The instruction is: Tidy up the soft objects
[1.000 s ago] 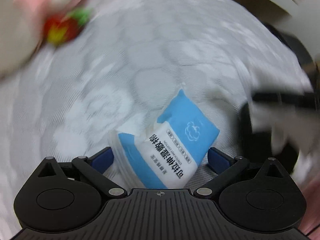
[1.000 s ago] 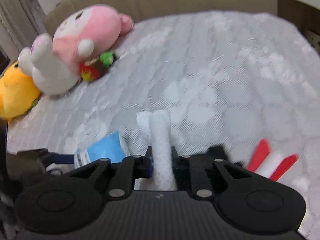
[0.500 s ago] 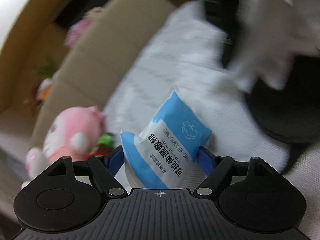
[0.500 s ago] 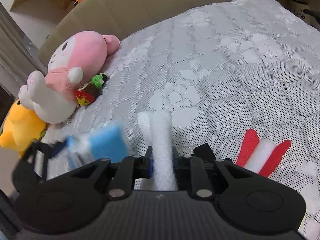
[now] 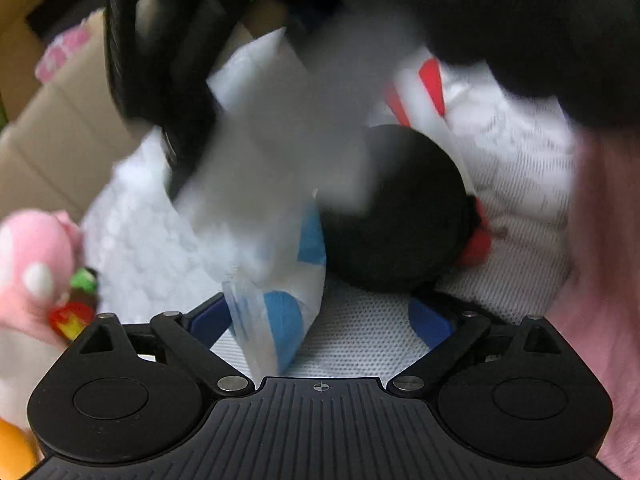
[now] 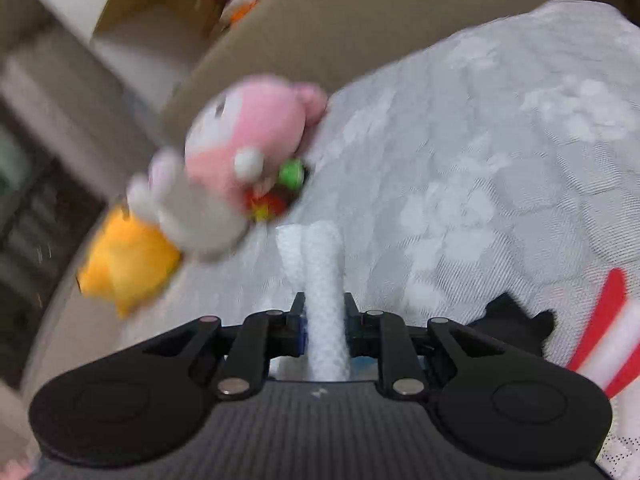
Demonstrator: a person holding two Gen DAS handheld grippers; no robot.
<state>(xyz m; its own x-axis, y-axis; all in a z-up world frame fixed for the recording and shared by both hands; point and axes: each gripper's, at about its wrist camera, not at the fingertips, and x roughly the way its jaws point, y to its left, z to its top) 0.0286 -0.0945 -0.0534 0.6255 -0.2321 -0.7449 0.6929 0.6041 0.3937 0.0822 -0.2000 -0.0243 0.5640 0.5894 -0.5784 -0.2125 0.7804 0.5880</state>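
Left tool (image 5: 320,316) has just been opening, its jaws wide and the blue pack (image 5: 280,320) slipping loose between them. Right tool (image 6: 323,320) is clenched on the white cloth (image 6: 322,264). I'd let the pack settle on the bed (image 6: 460,168) before pulling away.

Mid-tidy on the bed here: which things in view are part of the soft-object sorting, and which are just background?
In play:
- blue-and-white pack, between the open left gripper fingers, whose jaws have just been opening
- white rolled cloth, clamped in the right gripper
- pink plush
- yellow plush
- red-and-white item

Background:
- mattress
- cardboard box
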